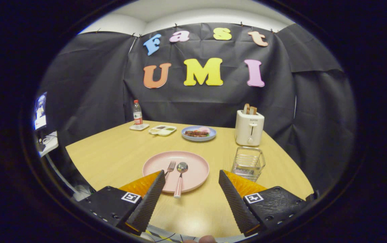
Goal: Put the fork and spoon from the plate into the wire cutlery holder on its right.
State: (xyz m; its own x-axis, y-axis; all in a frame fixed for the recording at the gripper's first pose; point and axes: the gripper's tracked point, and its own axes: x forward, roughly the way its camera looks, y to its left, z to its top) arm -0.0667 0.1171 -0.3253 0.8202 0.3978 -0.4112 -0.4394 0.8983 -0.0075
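The gripper [191, 175] hangs above the near part of the wooden table [112, 155], fingers spread wide and holding nothing. Just ahead of them lies the pink plate [193, 163]. The fork [170, 167] rests on the plate beside the left fingertip; the spoon [180, 177] lies right of it, handle over the near rim. The wire cutlery holder [248, 163] stands right of the plate, beyond the right finger. A toaster [249, 127] stands farther back.
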